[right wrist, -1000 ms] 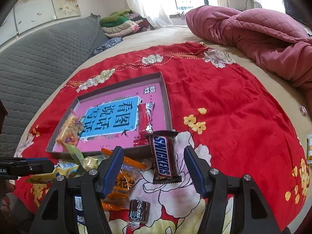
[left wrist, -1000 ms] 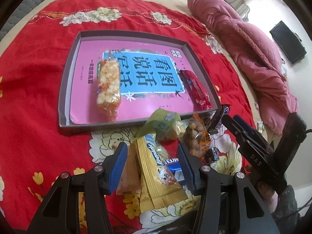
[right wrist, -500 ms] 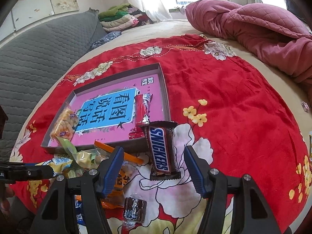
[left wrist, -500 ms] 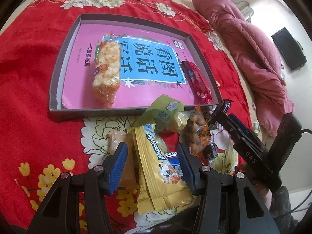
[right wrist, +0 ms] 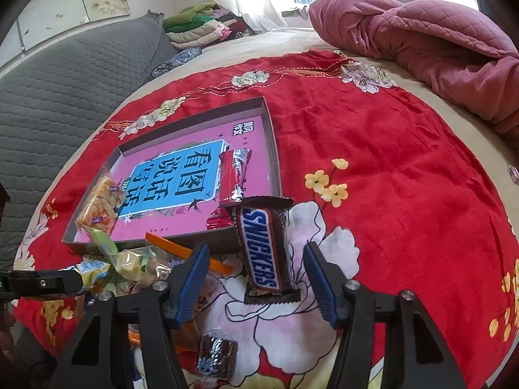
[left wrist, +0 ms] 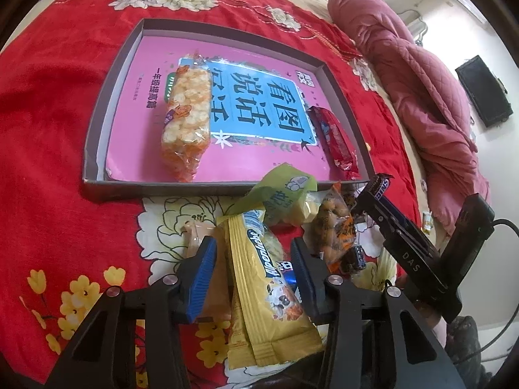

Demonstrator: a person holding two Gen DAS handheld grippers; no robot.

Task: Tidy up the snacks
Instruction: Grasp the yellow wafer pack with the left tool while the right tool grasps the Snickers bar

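Note:
My left gripper [left wrist: 252, 243] reaches down over a heap of snacks on the red cloth. Its jaws are closing, with a yellow Alpenliebe packet [left wrist: 262, 278] between the blue pads, which show no press on it. My right gripper [right wrist: 256, 248] straddles a Snickers bar [right wrist: 263, 259] that leans on the near corner of the grey-walled tray [right wrist: 269, 149]. Its jaws are closing too, with a gap on both sides of the bar. In the tray [left wrist: 207, 188] lie a puffed-rice packet [left wrist: 186, 123] and a red bar [left wrist: 334, 139].
A green packet [left wrist: 285, 194], an orange peanut packet [left wrist: 334, 227] and a small dark candy [right wrist: 215, 356] lie beside the grippers. A pink quilt [right wrist: 421, 32] is heaped at the right. A grey padded backrest [right wrist: 65, 81] runs along the left, with folded clothes [right wrist: 201, 26] behind.
Both pairs of jaws have narrowed, the left around the yellow packet, the right around the Snickers bar. The left wrist has rolled slightly. No snack has moved.

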